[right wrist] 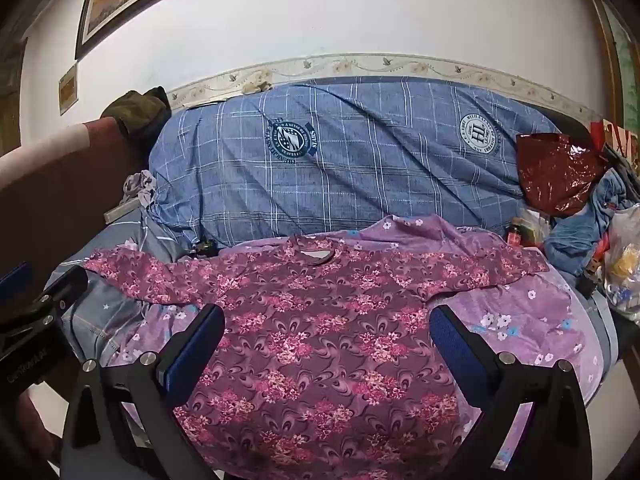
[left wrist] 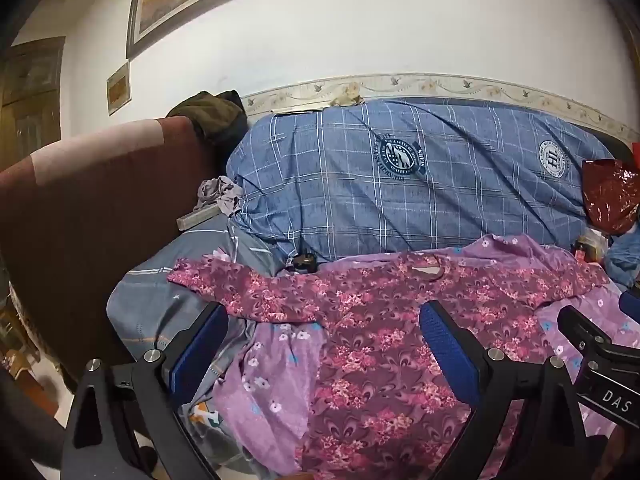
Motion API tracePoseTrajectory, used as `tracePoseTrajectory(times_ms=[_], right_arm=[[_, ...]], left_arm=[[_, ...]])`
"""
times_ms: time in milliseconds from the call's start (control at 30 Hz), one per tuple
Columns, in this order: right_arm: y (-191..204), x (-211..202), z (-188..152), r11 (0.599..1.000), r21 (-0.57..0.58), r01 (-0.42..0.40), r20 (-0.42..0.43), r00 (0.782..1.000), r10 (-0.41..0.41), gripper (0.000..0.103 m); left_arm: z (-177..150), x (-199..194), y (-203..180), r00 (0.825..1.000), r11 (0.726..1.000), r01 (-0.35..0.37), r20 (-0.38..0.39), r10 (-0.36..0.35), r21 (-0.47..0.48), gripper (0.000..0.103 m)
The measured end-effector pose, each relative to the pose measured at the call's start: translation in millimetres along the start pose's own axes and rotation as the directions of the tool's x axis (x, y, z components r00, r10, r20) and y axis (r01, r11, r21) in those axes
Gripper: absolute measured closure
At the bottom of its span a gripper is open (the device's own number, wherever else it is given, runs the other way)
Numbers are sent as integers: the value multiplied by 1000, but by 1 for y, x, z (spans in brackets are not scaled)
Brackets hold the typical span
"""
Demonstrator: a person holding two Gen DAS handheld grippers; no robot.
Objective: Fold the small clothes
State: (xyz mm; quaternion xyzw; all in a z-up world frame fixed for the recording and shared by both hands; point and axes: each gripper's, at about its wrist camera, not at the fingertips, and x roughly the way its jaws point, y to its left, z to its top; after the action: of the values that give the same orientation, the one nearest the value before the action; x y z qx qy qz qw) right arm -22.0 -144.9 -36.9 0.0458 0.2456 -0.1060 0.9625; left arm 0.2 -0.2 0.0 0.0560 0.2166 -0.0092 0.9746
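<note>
A maroon long-sleeved top with pink flowers [left wrist: 372, 320] lies spread flat, front up, neck toward the wall, sleeves out to both sides; it also shows in the right wrist view [right wrist: 320, 332]. It rests on a lilac floral cloth [left wrist: 276, 364], also seen in the right wrist view [right wrist: 520, 320]. My left gripper [left wrist: 324, 332] is open and empty, above the top's left half. My right gripper [right wrist: 328, 332] is open and empty, above the top's middle. The right gripper also shows at the right edge of the left wrist view [left wrist: 600, 344].
A big blue checked duvet [left wrist: 400, 184] is heaped behind the top against the wall. A dark red sofa arm [left wrist: 80, 216] stands at the left. A red plastic bag [right wrist: 556, 172], blue clothes [right wrist: 580, 224] and a small bottle [right wrist: 515, 234] clutter the right.
</note>
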Motion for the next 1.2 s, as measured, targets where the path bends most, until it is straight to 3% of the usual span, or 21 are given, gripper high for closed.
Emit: tracePoseTrajectory(times_ms=[267,433,1200], right_arm=[[0,6,-3,1000,-3,5,4,1000,-5,0],[-13,13,-15,1000,3,6,0,1000,-6,0],[-3,18,-4,1000,-13,1,-31,1000,-2,0]], left_arm=[[-16,19,-8,1000,1000,19,-15,-19,10,6],[-11,24,-8,999,999,36,-36,-36,16,6],[-3,24,-12,999,999,26,-40,-25,29,6]])
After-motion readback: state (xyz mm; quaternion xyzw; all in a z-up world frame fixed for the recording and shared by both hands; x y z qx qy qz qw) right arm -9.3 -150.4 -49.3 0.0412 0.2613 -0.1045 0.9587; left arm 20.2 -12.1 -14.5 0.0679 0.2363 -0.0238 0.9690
